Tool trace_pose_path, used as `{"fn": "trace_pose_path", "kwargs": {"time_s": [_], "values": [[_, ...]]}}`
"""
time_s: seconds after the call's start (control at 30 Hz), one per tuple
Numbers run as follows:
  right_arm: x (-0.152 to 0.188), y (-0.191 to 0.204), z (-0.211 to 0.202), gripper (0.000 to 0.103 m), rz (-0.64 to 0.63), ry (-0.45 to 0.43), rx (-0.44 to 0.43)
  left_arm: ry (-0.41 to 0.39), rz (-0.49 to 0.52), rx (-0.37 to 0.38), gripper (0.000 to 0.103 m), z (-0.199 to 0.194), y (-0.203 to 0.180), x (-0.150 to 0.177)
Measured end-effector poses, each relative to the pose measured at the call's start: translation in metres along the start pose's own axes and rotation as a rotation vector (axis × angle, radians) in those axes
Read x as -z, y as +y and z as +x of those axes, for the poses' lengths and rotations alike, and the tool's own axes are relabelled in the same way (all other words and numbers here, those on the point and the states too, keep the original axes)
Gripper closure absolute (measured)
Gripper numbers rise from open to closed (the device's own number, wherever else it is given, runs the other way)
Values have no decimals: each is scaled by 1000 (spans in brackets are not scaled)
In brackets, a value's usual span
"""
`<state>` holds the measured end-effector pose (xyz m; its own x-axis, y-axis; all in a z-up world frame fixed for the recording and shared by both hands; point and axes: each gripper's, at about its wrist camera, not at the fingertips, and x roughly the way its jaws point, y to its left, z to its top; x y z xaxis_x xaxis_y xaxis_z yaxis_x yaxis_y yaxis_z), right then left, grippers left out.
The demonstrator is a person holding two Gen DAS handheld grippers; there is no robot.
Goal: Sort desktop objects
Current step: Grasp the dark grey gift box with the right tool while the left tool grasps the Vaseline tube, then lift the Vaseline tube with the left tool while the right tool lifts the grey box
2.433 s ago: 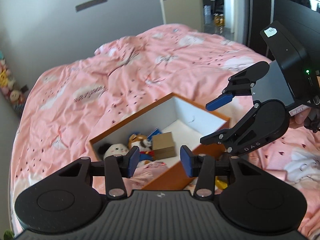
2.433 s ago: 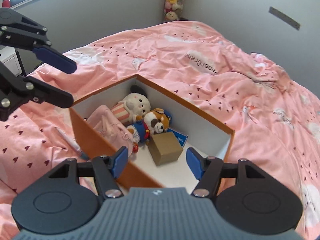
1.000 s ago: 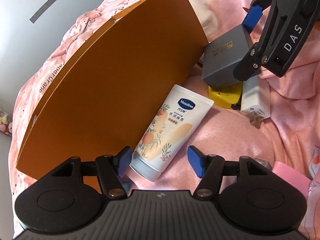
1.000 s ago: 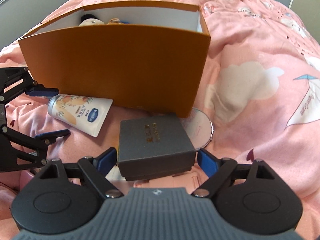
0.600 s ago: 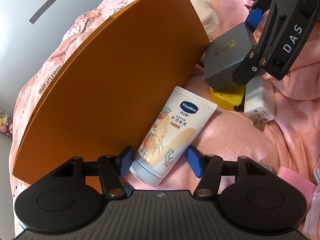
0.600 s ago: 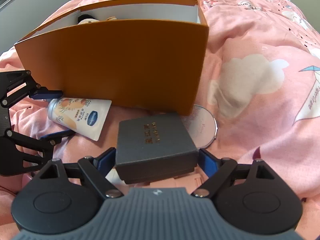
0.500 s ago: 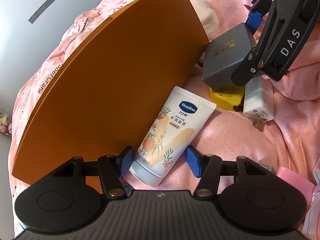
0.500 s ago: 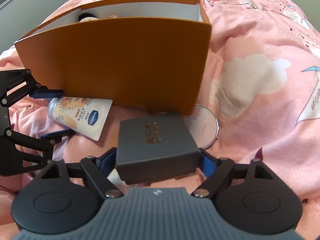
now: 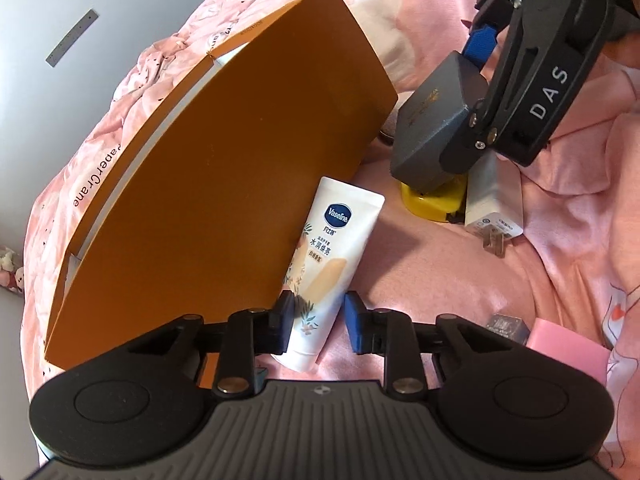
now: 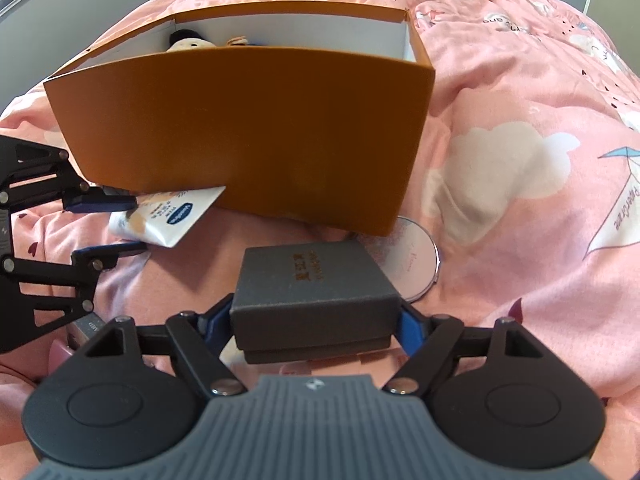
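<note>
An orange storage box (image 10: 248, 128) stands on the pink bed with plush toys (image 10: 188, 42) inside; it also shows in the left wrist view (image 9: 224, 184). My right gripper (image 10: 316, 320) is shut on a dark grey gift box (image 10: 312, 280), tilted and raised in the left wrist view (image 9: 432, 128). A white Vaseline tube (image 9: 328, 256) lies against the orange box. My left gripper (image 9: 318, 320) has its pads on both sides of the tube's cap end, shut on it; the tube also shows in the right wrist view (image 10: 168, 212).
A yellow item (image 9: 434, 200) and a white charger (image 9: 494, 204) lie under the right gripper. A round compact mirror (image 10: 412, 260) lies by the orange box's corner. A pink block (image 9: 568, 344) and a small grey object (image 9: 506, 324) lie at the right.
My left gripper has closed onto the tube's cap end. My right gripper has closed on the grey gift box and lifted it slightly.
</note>
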<state>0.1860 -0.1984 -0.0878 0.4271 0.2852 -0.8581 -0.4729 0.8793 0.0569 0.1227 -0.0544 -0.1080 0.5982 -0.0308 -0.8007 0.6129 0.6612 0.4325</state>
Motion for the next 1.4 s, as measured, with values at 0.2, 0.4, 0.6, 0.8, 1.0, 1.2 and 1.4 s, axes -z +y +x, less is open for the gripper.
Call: {"fn": "trace_pose_path", "kwargs": {"time_s": [0.2, 0.4, 0.6, 0.8, 1.0, 1.2, 1.4], "values": [[1, 3, -4, 23, 77, -22, 30, -15, -59, -12, 73, -3, -4, 1], [9, 7, -4, 23, 122, -50, 79, 2, 103, -114, 67, 7, -37, -5], [13, 10, -4, 23, 115, -58, 87, -1, 272, -257, 58, 21, -72, -7], [15, 14, -1, 23, 100, -50, 73, -14, 364, -332, 57, 30, -92, -3], [16, 12, -2, 23, 110, -53, 68, -38, 290, -309, 60, 23, -85, -4], [16, 11, -8, 23, 119, -71, 58, -88, 159, -232, 78, -1, -67, -5], [15, 10, -9, 23, 117, -68, 53, -104, 38, -167, 79, -16, -41, -7]]}}
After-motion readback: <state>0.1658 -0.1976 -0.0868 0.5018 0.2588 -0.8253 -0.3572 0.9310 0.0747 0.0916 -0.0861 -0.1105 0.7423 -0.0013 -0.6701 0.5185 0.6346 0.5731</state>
